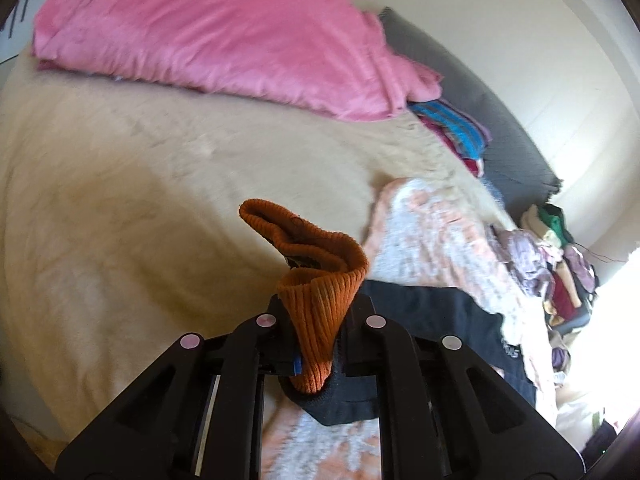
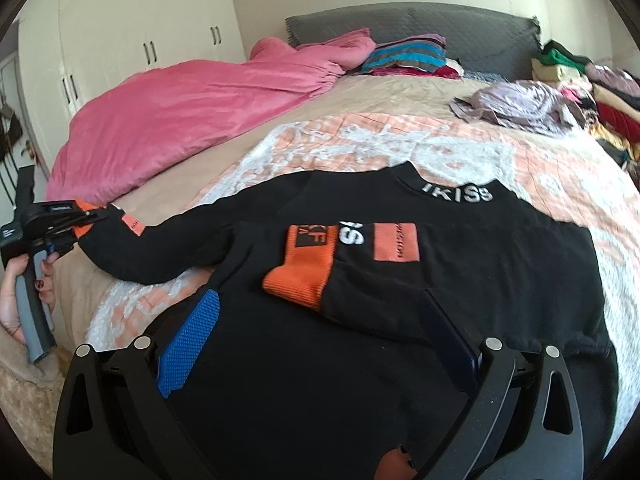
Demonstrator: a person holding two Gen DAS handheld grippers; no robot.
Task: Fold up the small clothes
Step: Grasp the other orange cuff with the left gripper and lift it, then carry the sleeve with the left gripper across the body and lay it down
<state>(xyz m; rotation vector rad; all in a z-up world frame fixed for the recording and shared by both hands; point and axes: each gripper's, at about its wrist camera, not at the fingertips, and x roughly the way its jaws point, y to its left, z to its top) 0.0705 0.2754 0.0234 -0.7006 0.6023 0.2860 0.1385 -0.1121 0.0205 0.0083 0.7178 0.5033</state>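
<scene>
A small black sweater (image 2: 460,264) with orange cuffs and white lettering lies flat on a peach and white blanket (image 2: 400,144). One sleeve is folded across its chest, its orange cuff (image 2: 300,276) in the middle. The other sleeve (image 2: 168,244) stretches out left. My left gripper (image 1: 318,312) is shut on that sleeve's orange cuff (image 1: 316,300) and holds it up; it also shows in the right wrist view (image 2: 86,220). My right gripper (image 2: 320,312) is open and empty, low over the sweater's lower body.
A pink duvet (image 2: 180,116) lies along the bed's left side. Striped pillows (image 2: 404,56) rest against the grey headboard (image 2: 420,24). A lilac garment (image 2: 516,104) and a pile of clothes (image 2: 592,88) sit at the right. White wardrobes (image 2: 132,28) stand beyond.
</scene>
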